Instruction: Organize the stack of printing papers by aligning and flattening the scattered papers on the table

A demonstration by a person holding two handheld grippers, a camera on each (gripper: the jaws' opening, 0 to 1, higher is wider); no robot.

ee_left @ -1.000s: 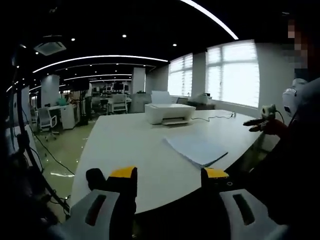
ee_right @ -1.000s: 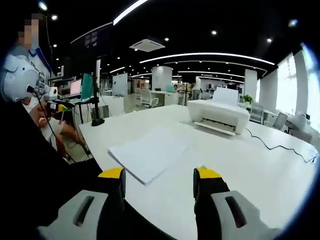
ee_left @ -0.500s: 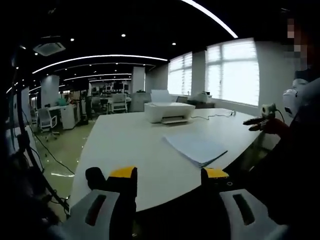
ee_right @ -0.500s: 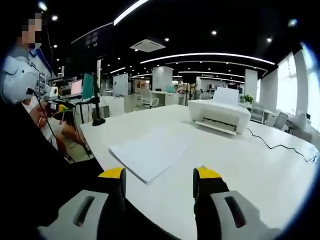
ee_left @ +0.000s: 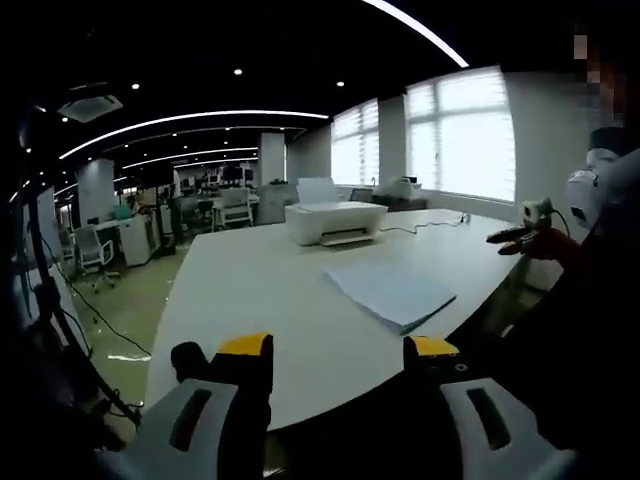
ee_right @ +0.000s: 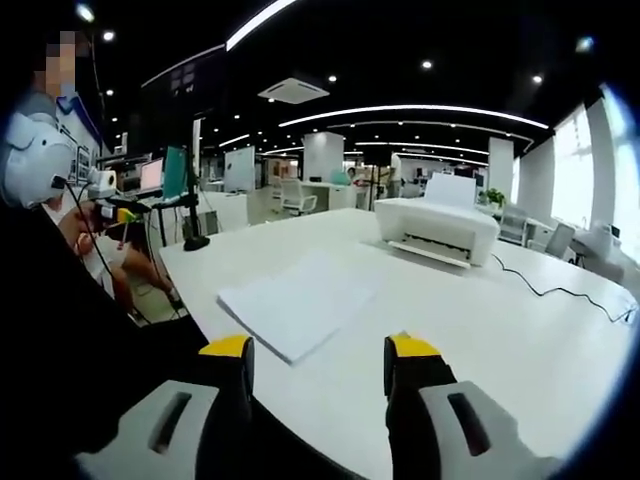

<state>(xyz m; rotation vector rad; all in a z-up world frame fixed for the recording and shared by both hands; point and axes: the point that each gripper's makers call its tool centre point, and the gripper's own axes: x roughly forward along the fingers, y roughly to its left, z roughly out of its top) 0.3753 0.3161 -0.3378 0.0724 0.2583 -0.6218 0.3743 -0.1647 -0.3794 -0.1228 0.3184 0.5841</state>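
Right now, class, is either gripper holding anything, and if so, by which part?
Nothing is held. The left gripper and right gripper are both open and empty, short of the paper stack, which lies untouched on the white table.

We see the stack of papers [ee_left: 390,294] lying flat on the white bench [ee_left: 250,290], close to its near edge. The sheets are plain white with a faint bluish cast, and the pile is low. In the right gripper view the stack [ee_right: 296,305] sits turned at an angle to the bench edge, its sheets slightly fanned so the edges do not line up cleanly.
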